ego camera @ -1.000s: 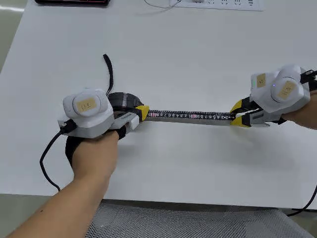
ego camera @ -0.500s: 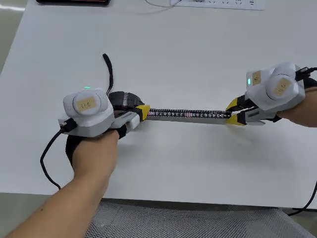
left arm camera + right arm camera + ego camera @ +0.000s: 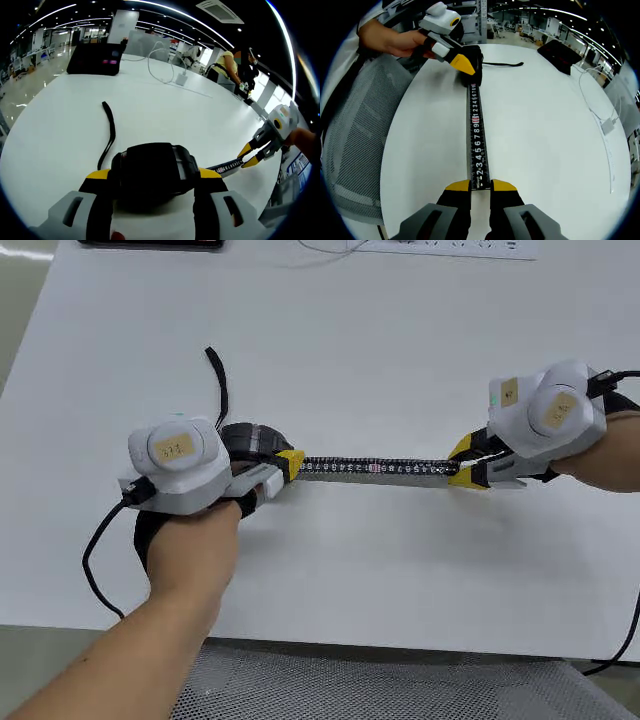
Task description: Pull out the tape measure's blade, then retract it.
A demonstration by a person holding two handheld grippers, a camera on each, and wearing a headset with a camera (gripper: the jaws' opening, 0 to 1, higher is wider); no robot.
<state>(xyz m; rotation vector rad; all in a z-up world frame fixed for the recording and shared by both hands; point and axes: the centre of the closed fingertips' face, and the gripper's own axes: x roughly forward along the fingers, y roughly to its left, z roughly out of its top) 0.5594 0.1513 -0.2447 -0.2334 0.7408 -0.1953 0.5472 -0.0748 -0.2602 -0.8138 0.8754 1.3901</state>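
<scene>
A black tape measure case (image 3: 252, 443) (image 3: 152, 167) (image 3: 475, 59) rests on the white table, and my left gripper (image 3: 283, 466) (image 3: 152, 176) is shut on it. Its dark numbered blade (image 3: 375, 467) (image 3: 477, 135) (image 3: 225, 167) stretches across the table to the right. My right gripper (image 3: 462, 466) (image 3: 480, 186) is shut on the blade's free end. A black wrist strap (image 3: 218, 380) (image 3: 108, 132) trails from the case away from me.
The white table (image 3: 350, 340) runs wide beyond the tape. A dark device (image 3: 97, 58) and a white power strip with cable (image 3: 170, 70) lie at the far edge. A grey mesh chair (image 3: 360, 145) stands at the near edge.
My right gripper has moved left toward the case, still holding the blade's end, so the exposed blade is shorter. The left gripper and case have stayed put.
</scene>
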